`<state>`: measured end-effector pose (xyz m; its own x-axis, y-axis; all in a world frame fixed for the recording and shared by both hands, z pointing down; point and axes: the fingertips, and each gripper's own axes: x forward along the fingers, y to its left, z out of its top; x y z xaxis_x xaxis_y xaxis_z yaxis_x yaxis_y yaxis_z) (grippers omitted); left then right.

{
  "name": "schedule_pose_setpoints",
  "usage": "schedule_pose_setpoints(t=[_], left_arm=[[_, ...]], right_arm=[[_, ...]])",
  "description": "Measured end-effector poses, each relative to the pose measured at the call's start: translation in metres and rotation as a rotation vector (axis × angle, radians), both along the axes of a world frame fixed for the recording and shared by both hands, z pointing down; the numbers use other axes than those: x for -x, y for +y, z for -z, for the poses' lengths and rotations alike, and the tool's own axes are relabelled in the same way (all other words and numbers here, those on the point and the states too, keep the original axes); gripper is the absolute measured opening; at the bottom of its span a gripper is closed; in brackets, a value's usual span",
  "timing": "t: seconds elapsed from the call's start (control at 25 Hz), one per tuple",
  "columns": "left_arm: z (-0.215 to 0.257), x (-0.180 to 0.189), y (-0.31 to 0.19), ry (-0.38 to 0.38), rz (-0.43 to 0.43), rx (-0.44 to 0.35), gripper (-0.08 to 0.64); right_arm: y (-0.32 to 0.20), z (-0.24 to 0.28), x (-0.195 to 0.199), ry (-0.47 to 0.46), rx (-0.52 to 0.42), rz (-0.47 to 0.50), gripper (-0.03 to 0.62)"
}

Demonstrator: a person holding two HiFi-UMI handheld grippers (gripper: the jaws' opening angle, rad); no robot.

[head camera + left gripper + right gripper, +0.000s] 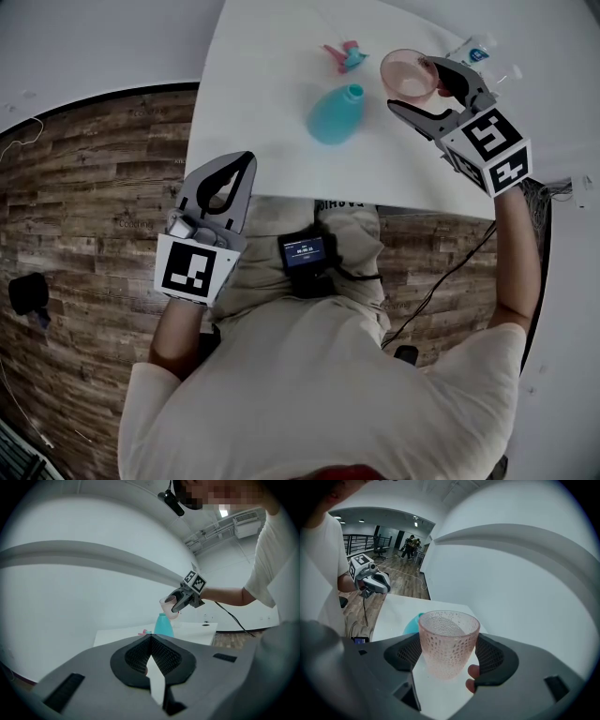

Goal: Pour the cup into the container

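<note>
My right gripper (410, 84) is pinching the cup (409, 75), one pad on each side of its dimpled pink wall, and in the right gripper view the cup (449, 641) sits rim-up and squarely between the jaws of that gripper (450, 657). I hold it in the air above the white table (272, 112), near the teal bottle (336, 114) but not touching it. From my left gripper's camera the cup (169, 606) hangs a little above and to the right of the bottle (163, 625), which stands upright with its neck open at the top. I cannot tell whether the cup has anything in it (the wall is frosted). A small pink and teal piece (343, 56) lies on the table beyond the bottle. My left gripper (242, 164) is off the table's near edge, over the wooden floor (94, 187), and in its own view that gripper (150, 641) has its jaws pressed together at the tips with nothing between them.
</note>
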<state>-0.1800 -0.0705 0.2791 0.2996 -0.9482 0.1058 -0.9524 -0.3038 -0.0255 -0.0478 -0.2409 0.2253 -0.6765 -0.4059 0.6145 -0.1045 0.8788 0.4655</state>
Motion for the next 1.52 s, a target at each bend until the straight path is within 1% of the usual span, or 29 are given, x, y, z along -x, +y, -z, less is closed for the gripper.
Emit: schedule_pose_setpoints(t=[0.24,0.68,1.52], left_arm=[[0.001,-0.002,-0.001,-0.006,-0.003,-0.001,0.009],[-0.002,-0.009,0.001,-0.005,-0.014,0.004,0.009],[-0.005,-0.003,0.005,-0.002,0.007,0.011,0.009]], right_arm=[[0.003,-0.004,0.002,0.049,-0.055,0.017,0.360],[0.006,-0.006,0.005,0.108,-0.102,0.034,0.360],[0.005,-0.014,0.017,0.185,-0.146,0.065,0.360]])
